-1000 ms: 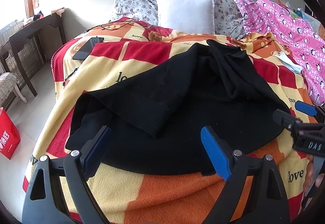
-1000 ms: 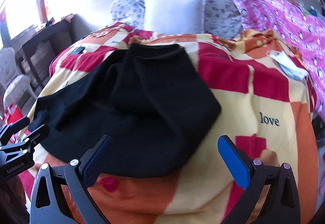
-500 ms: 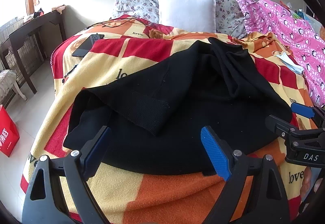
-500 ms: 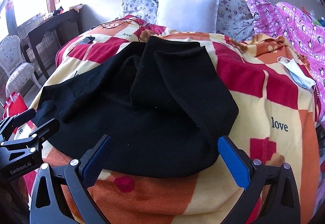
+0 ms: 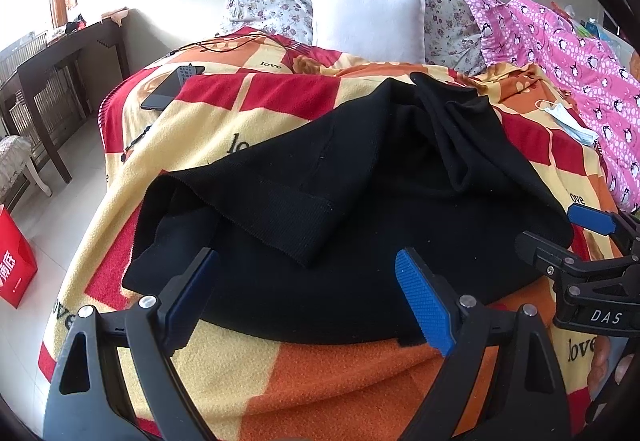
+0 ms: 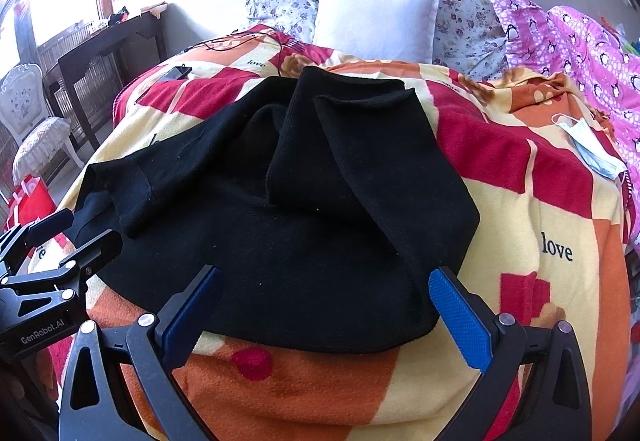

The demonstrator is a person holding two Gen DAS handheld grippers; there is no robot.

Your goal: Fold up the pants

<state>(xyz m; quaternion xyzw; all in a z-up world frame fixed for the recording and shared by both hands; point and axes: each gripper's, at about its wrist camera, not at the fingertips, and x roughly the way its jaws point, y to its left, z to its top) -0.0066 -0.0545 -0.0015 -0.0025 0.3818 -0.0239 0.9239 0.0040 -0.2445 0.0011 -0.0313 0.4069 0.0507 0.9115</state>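
Observation:
The black pants point(image 5: 360, 201) lie crumpled on the checked blanket point(image 5: 224, 381), with a ribbed cuff point(image 5: 288, 217) folded over the middle; they also show in the right wrist view point(image 6: 288, 209). My left gripper point(image 5: 308, 293) is open and empty, hovering over the pants' near edge. My right gripper point(image 6: 328, 305) is open and empty over the near right edge. Each gripper shows in the other's view, the right one point(image 5: 560, 245) at the pants' right edge, the left one point(image 6: 68, 237) at their left end.
A white pillow point(image 5: 366, 21) and floral pillows lie at the bed's head. A pink penguin quilt point(image 5: 580, 73) lies on the right. A face mask point(image 5: 568, 121) and a phone point(image 5: 172, 87) lie on the blanket. A dark table point(image 5: 52, 73), chair and red bag point(image 5: 14, 261) stand left.
Both grippers have moved a little closer to the pants' near edge and stayed open. The right wrist view has swung left and steadied. The pants have not moved.

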